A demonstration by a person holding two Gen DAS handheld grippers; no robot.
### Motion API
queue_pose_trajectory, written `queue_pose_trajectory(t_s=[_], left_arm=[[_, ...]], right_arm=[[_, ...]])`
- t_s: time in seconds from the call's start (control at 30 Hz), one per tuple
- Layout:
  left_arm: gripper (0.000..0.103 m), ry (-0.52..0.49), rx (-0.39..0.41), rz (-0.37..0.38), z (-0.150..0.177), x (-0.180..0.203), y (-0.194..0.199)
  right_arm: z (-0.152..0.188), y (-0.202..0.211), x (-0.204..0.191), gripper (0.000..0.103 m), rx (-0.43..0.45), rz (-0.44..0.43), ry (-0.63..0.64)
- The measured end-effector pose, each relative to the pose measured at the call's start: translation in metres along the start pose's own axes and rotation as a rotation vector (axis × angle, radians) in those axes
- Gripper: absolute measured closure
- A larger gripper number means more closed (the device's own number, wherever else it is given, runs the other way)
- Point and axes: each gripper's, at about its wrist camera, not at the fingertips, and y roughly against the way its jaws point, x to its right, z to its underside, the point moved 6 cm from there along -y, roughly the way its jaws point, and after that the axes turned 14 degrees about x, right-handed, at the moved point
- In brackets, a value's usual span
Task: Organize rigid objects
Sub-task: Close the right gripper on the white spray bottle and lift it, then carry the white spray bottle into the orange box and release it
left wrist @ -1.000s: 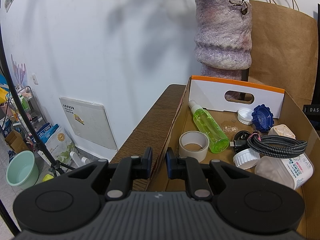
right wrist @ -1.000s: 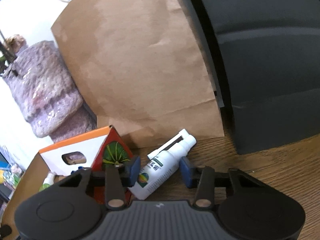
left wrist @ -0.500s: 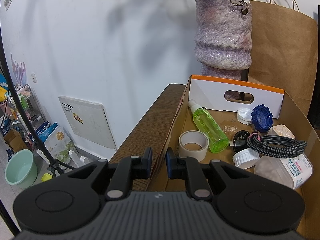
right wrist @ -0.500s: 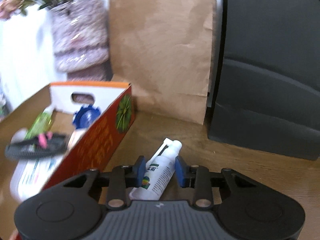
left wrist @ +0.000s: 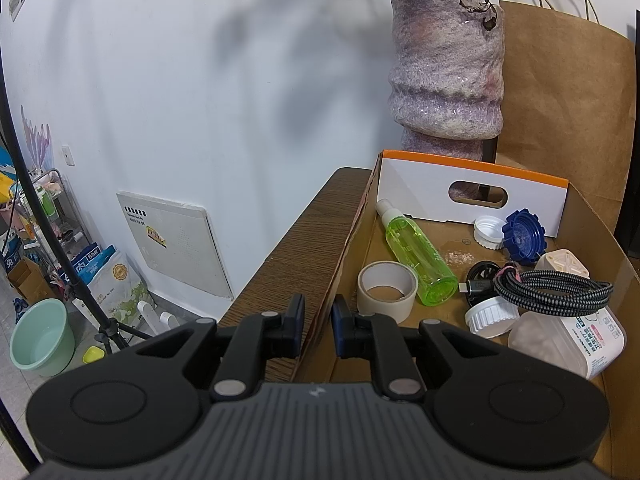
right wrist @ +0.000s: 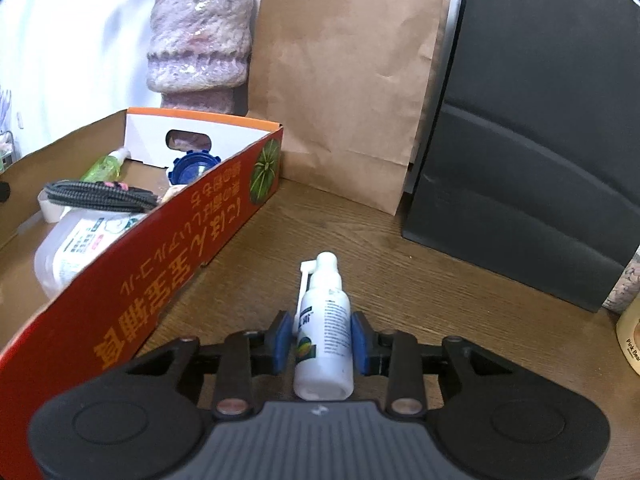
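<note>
Your right gripper has its jaws clamped on the white spray bottle, nozzle pointing away, label print illegible. Your left gripper has its jaws together around the box wall.

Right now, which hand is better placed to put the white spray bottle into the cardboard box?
Right. The right gripper is shut on the white spray bottle, just beside the cardboard box. The left gripper is clamped on the box's wall, steadying it.

Left claw pinching cardboard box wall.
</note>
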Motion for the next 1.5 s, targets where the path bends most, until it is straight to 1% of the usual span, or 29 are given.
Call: queue_pose_trajectory(t_s=[0.07,0.1,0.4,0.63,0.73,0.93,1.03,1.3,1.5], left_arm=[[0.088,-0.001,0.0,0.0,0.0,0.0,0.0],[0.088,0.0,0.0,0.0,0.0,0.0,0.0],[0.088,0.0,0.0,0.0,0.0,0.0,0.0],[0.088,0.0,0.0,0.0,0.0,0.0,0.0],[0.088,-0.001,0.001,0.0,0.0,0.0,0.0],[0.088,0.0,0.0,0.0,0.0,0.0,0.0],[0.088,-0.001,0.0,0.0,0.0,0.0,0.0],[0.088,-0.001,0.0,0.0,0.0,0.0,0.0],[0.088,-0.001,0.0,0.0,0.0,0.0,0.0]], right_arm=[[0.001,0.004,-0.001,0.073,0.009,-0.003,0.0],[0.001,0.007,0.0,0.076,0.02,-0.001,0.001],[-0.005,0.017,0.009,0.076,0.079,0.04,-0.032],[-0.007,0.019,0.01,0.076,0.095,0.044,-0.039],[-0.016,0.025,0.011,0.076,0.132,0.043,-0.049],[-0.051,0.043,-0.004,0.076,0.241,-0.012,-0.061],[-0.066,0.046,-0.018,0.076,0.273,-0.05,-0.072],[-0.097,0.038,-0.062,0.076,0.322,-0.135,-0.085],[-0.112,0.024,-0.091,0.076,0.315,-0.187,-0.102]])
